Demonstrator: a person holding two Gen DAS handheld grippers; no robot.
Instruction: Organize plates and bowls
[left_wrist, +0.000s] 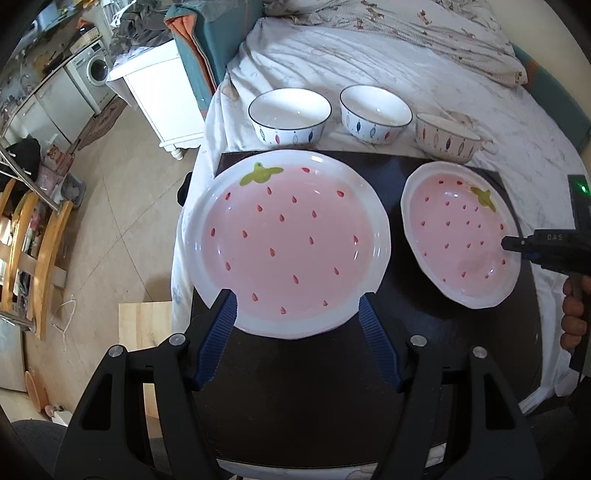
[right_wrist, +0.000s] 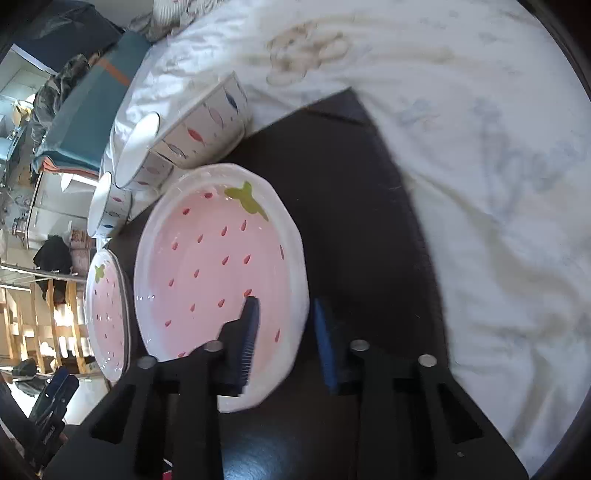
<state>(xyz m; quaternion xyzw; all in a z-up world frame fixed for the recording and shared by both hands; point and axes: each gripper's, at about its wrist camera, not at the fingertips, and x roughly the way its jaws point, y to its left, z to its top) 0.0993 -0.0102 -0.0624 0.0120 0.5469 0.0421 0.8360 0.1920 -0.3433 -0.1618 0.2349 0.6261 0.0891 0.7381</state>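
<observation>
Two pink strawberry plates lie on a dark board (left_wrist: 317, 387). The larger plate (left_wrist: 284, 240) is on the left, the smaller plate (left_wrist: 461, 236) on the right. Three white fish-pattern bowls (left_wrist: 290, 116) (left_wrist: 375, 112) (left_wrist: 445, 136) stand behind them on the bed sheet. My left gripper (left_wrist: 297, 308) is open, its blue pads either side of the larger plate's near rim. My right gripper (right_wrist: 286, 310) straddles the smaller plate's (right_wrist: 221, 266) rim, one finger inside, one outside, with a gap still showing. It also shows at the smaller plate's right edge in the left wrist view (left_wrist: 517, 245).
The board lies on a bed with a white patterned sheet (left_wrist: 369, 62). A white nightstand (left_wrist: 159, 96) stands left of the bed. Wooden shelving (left_wrist: 33, 251) and a washing machine (left_wrist: 94, 68) are farther left across the tiled floor.
</observation>
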